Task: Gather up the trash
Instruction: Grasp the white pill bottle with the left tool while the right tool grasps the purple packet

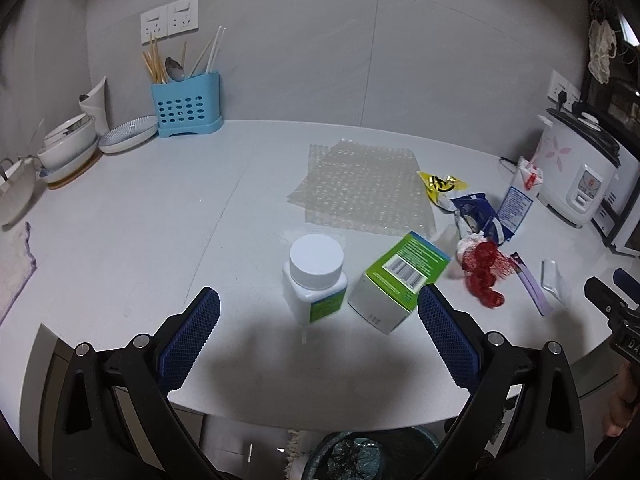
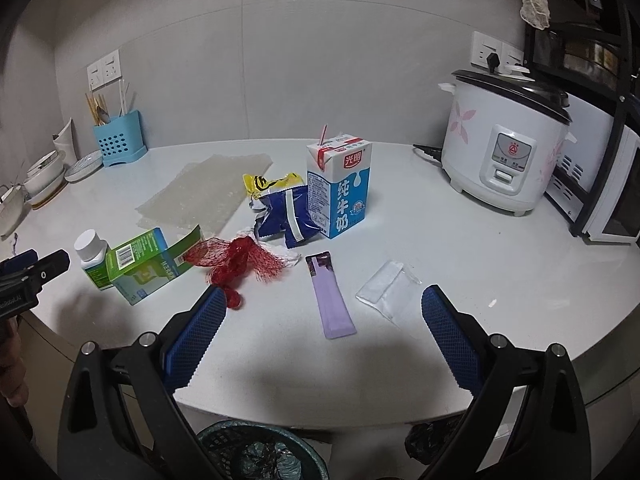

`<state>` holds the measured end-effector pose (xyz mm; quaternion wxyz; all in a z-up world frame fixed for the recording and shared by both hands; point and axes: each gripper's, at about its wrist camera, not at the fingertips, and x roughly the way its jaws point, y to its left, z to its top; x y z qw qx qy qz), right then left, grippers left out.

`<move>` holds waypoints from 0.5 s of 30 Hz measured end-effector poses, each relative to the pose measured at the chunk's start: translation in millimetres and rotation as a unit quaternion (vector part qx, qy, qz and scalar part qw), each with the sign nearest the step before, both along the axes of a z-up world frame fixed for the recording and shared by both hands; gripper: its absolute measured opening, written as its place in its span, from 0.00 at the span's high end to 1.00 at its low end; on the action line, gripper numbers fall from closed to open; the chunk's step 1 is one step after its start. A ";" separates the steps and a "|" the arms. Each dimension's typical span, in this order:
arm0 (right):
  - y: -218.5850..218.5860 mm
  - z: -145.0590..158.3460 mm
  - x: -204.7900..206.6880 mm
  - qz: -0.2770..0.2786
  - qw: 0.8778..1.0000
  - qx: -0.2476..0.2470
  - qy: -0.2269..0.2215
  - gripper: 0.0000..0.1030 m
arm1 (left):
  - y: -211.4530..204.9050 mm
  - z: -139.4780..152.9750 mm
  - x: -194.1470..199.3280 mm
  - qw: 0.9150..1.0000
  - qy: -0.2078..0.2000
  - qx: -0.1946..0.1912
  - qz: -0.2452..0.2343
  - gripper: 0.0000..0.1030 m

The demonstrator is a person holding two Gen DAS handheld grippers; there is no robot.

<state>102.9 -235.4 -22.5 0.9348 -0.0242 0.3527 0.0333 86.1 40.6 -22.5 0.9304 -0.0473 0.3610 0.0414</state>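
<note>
Trash lies on the white table (image 1: 140, 220): a white-capped bottle (image 1: 314, 276), a green box (image 1: 400, 280) on its side, red netting (image 1: 482, 270), bubble wrap (image 1: 360, 188), a blue wrapper (image 2: 284, 216), a yellow wrapper (image 2: 264, 182), a milk carton (image 2: 340, 184), a purple sachet (image 2: 332, 296) and a clear plastic bag (image 2: 384, 290). My left gripper (image 1: 318, 304) is open, just short of the bottle and box. My right gripper (image 2: 324, 300) is open, with the purple sachet between its fingers' line. A bin (image 2: 256, 452) stands below the table edge.
A blue cutlery holder (image 1: 186, 104) and stacked bowls (image 1: 68, 148) occupy the far left. A rice cooker (image 2: 504, 140) and a white appliance (image 2: 600, 188) stand at the right. The table's front edge curves just ahead of both grippers.
</note>
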 end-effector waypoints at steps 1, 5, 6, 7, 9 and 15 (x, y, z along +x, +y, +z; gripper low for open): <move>0.6 -2.6 7.9 0.001 1.000 -0.003 0.004 0.09 | 2.0 -2.4 7.2 1.000 0.004 0.002 0.004 0.06; 5.1 -15.1 39.1 0.007 0.999 -0.019 0.029 0.14 | 10.2 -15.3 35.2 0.999 0.024 0.005 0.021 0.06; 5.8 -19.2 47.0 0.007 0.999 -0.021 0.037 0.15 | 12.2 -19.5 40.8 0.999 0.029 0.006 0.025 0.06; 6.7 -23.6 53.6 0.009 0.999 -0.022 0.044 0.17 | 14.5 -24.4 46.3 0.999 0.036 0.006 0.029 0.06; 8.1 -32.3 67.2 0.012 0.998 -0.023 0.062 0.20 | 19.6 -32.7 53.6 0.998 0.046 0.001 0.038 0.06; 8.8 -56.6 93.9 0.016 0.994 -0.022 0.108 0.34 | 28.5 -48.7 67.4 0.997 0.063 -0.008 0.054 0.07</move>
